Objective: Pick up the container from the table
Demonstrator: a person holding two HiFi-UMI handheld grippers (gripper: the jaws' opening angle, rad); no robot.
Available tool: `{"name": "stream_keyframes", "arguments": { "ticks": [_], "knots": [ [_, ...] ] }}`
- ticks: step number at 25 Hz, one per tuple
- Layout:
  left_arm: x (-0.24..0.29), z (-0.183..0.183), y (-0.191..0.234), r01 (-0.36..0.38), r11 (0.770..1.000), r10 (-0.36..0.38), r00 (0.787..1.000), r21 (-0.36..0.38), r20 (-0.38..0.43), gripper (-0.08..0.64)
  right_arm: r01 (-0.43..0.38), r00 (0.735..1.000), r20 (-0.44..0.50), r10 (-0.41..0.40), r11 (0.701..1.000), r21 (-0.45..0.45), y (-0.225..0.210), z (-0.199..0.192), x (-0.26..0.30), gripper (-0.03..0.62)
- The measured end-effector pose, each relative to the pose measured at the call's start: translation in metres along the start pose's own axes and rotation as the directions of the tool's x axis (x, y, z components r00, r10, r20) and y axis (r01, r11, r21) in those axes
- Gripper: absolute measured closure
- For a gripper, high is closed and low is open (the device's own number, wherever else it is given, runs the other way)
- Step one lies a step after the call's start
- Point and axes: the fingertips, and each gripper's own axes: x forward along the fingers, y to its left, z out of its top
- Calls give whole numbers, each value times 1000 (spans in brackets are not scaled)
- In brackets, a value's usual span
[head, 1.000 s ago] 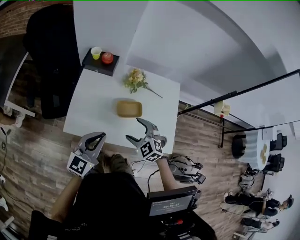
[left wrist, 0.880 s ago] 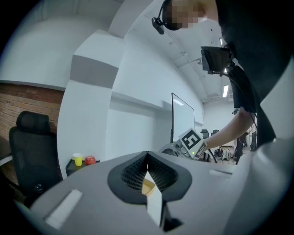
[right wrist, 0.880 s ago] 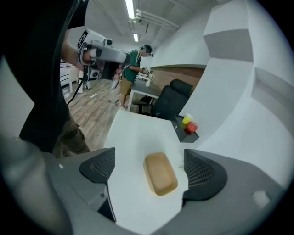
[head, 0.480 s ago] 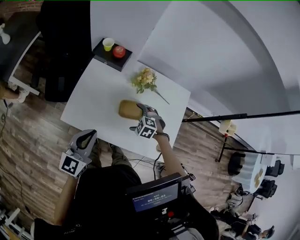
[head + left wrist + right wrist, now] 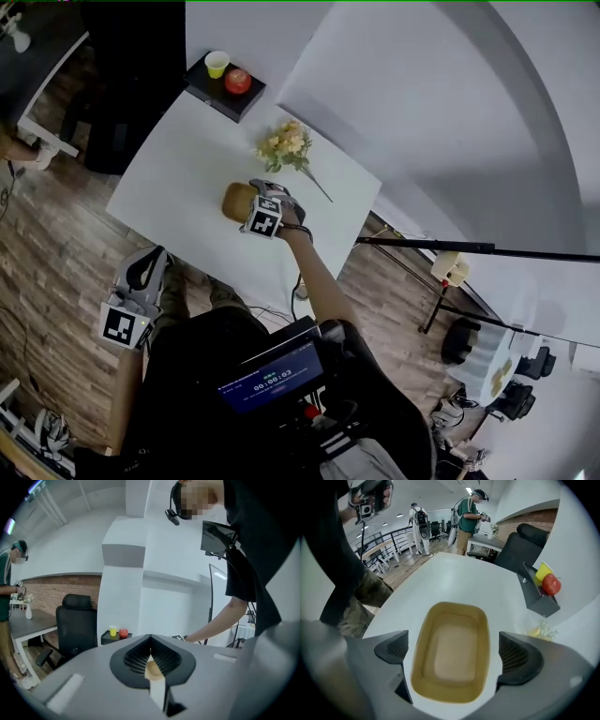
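Container [image 5: 451,651], tan, shallow, round-cornered, sits untouched between gaping right tongs [image 5: 455,652]; left tongs [image 5: 150,641] closed.

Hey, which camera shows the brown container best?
The right gripper view: it looks straight into the container, whole rim and floor, between the open right tongs. The head view shows it small, half hidden by those tongs. The left gripper view gives at most a tan sliver behind the shut left tongs.

White table [image 5: 178,187] with container [image 5: 234,200], flowers [image 5: 286,145]
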Motion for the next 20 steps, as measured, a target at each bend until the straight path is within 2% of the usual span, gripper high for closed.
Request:
{"name": "stream_keyframes", "arguments": {
  "ticks": [5, 9, 12, 17, 20],
  "knots": [
    [-7, 4, 4, -51, 999, 51, 999, -8, 10, 558, -44, 998, -34, 45, 999, 20, 2, -12, 22, -11],
    [-12, 2, 8, -78, 997, 78, 997, -21, 21, 558, -53, 998, -16, 54, 997, 63, -2, -12, 31, -11],
    [-11, 11, 9, -91, 996, 93, 993, -26, 75, 558, -62, 998, -19, 64, 995, 76, -2, -12, 37, -11],
    [-10, 6, 10, -99, 995, 101, 992, -32, 72, 558, -75, 996, -50, 80, 994, 83, -1, -16, 45, -11],
    [-5, 14, 12, -106, 994, 109, 989, -40, 99, 558, -91, 994, -60, 96, 992, 87, 0, -17, 50, -11]
  ]
}}
